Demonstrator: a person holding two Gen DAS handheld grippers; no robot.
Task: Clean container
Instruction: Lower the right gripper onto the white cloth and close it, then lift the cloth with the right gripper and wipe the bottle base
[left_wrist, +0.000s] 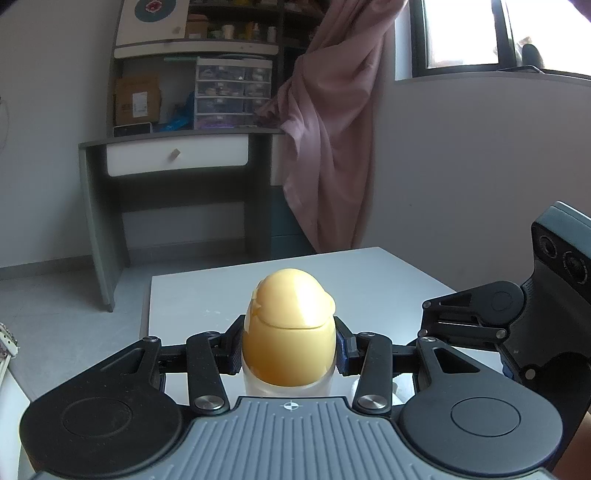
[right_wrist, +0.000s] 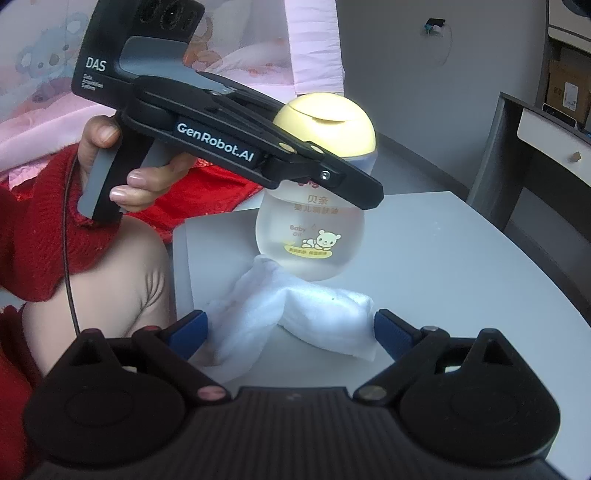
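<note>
Left tool (left_wrist: 289, 350) clamping bottle (right_wrist: 310, 236), right tool (right_wrist: 291, 328) pinching cloth (right_wrist: 295, 317), table (right_wrist: 461, 258) edge near.

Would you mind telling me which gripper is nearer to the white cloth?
Right. The right gripper has its jaws around the white cloth; the left gripper is above it, clamping the bottle.

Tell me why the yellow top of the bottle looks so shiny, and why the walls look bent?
In the left wrist view, window light leaves a pale glare patch on the yellow cap; in the right wrist view the cap glows washed-out. The fisheye lenses bend straight things: the white table edge curves in the right wrist view, and the desk bows in the left wrist view.
</note>
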